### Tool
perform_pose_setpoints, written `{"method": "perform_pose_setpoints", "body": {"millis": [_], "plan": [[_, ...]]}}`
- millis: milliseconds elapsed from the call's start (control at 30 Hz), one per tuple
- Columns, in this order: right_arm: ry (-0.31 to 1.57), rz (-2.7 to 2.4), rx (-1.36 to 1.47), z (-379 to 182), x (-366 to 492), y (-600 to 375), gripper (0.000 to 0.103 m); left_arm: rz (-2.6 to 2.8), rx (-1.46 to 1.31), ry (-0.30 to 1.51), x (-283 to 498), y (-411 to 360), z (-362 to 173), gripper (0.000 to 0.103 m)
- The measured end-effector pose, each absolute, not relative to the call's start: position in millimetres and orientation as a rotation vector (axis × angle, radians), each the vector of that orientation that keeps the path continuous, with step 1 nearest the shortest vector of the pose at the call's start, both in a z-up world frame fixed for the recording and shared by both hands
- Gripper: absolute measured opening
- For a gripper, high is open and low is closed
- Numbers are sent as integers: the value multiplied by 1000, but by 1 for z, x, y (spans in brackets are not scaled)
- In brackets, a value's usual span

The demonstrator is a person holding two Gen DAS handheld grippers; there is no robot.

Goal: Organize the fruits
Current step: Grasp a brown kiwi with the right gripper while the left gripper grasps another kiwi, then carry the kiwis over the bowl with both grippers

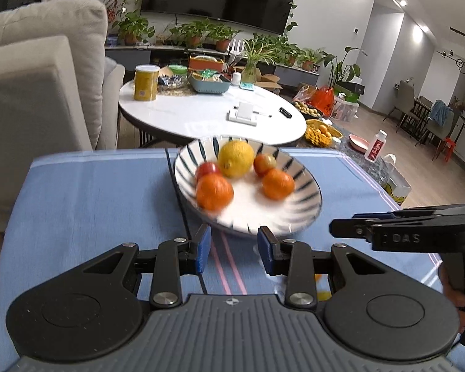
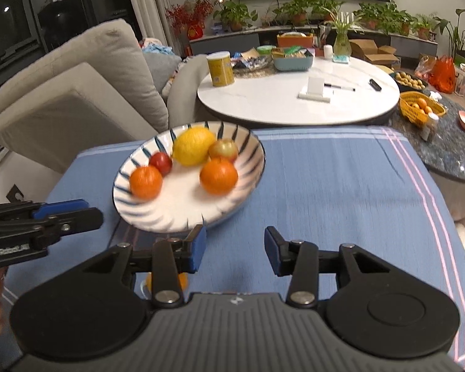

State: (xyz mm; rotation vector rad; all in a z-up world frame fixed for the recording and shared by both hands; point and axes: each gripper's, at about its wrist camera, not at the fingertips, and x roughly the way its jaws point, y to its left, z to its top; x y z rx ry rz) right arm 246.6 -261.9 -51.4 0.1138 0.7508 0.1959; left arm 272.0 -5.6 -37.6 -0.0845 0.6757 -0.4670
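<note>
the plate point(image 1: 297, 214) on the blue cloth point(image 1: 93, 192) holds a lemon point(image 1: 235, 158), two oranges point(image 1: 214, 191) and two apples point(image 1: 265, 163). left gripper point(image 1: 234, 249) and right gripper point(image 2: 235, 248) are both wide apart and empty, just before the plate.

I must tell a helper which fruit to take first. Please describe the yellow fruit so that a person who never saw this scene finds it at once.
Find the blue striped cloth covering the near table; on it stands a white plate with dark blue rim strokes. Five fruits lie in it, and the lemon sits at the far side. It alone is yellow and the largest; its neighbours are orange or red.
</note>
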Motion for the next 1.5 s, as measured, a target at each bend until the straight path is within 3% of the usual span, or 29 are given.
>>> {"method": "perform_pose_setpoints", "body": {"millis": [433, 1133, 1233, 1500], "plan": [[768, 200, 77, -80, 217, -256, 44, -505, -87, 750, 201, -3, -67, 34], [700, 170, 53, -87, 91, -276, 43, -510, 11, 720, 178, -24, -75, 34], [697, 158, 69, -87, 72, -281, 43, -511, 36, 707, 172, -28, -76, 26], [677, 116, 81, -87, 49, -279, 43, -488, -14, 726, 141, -17, -73, 25]]}}
